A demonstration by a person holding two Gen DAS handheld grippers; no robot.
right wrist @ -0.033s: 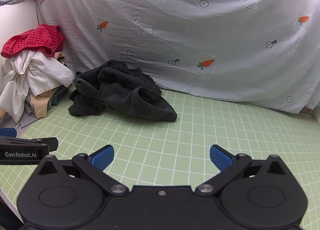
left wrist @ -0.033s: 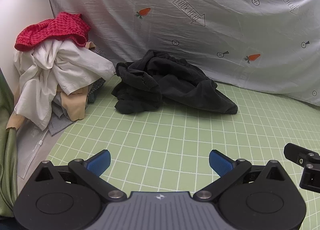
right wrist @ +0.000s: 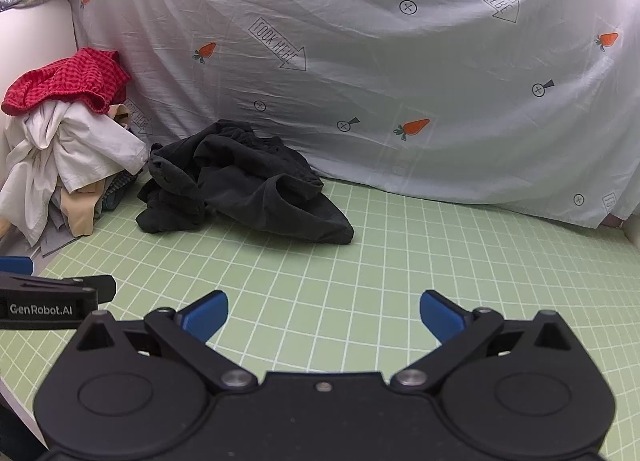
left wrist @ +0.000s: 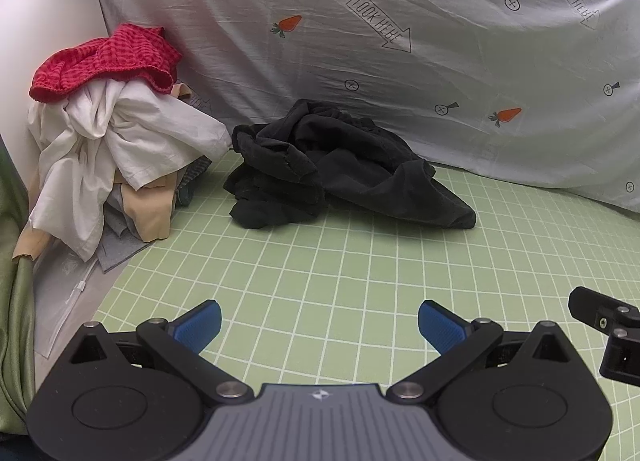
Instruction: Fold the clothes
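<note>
A crumpled black garment [left wrist: 340, 169] lies on the green grid mat [left wrist: 340, 285] at the back, against the hanging sheet; it also shows in the right wrist view [right wrist: 240, 189]. My left gripper [left wrist: 319, 327] is open and empty, low over the mat well in front of the garment. My right gripper [right wrist: 323, 315] is open and empty too, at about the same distance from it. Part of the right gripper shows at the right edge of the left wrist view [left wrist: 608, 325], and the left gripper shows at the left edge of the right wrist view [right wrist: 56, 301].
A pile of clothes [left wrist: 108, 149], white and beige with a red checked piece [left wrist: 104, 61] on top, stands at the mat's back left corner. A grey sheet with carrot prints [left wrist: 440, 61] hangs behind. A green cloth [left wrist: 16, 321] lies at the far left.
</note>
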